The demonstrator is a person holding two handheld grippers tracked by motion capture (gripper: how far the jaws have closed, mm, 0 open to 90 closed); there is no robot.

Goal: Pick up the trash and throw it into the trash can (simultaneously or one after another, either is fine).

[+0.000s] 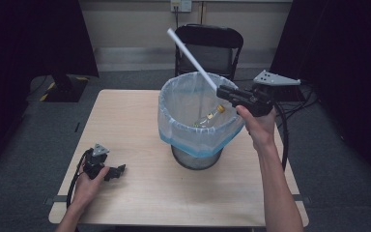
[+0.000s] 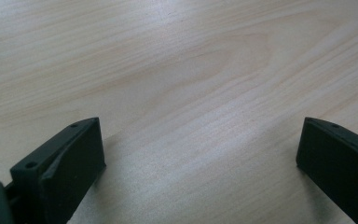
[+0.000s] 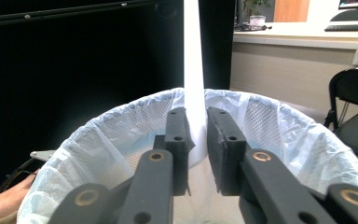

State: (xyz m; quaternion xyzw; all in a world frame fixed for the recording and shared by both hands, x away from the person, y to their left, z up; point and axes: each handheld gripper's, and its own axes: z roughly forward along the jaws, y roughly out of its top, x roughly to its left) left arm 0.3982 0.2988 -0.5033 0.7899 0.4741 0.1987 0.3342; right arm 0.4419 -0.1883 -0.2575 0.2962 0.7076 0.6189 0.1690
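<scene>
Nearest me, my left hand-held gripper (image 1: 118, 170) rests wide open on the bench (image 1: 140, 125). My right hand-held gripper (image 3: 198, 140) pinches the white tube (image 3: 193, 84) over the lined bin (image 1: 174, 104); its long axis slants up and far-left. The high view adds a bottle (image 1: 211, 115) inside (unseen from the right gripper view).

Two claws in play: the left claw (image 1: 118, 170) low on the one bench (image 1: 140, 125), the right claw (image 1: 222, 91) up by one lined bin (image 1: 193, 133). One white tube (image 1: 191, 55) between its jaws, one bottle (image 1: 211, 115) below it, one chair (image 1: 207, 46) beyond.
</scene>
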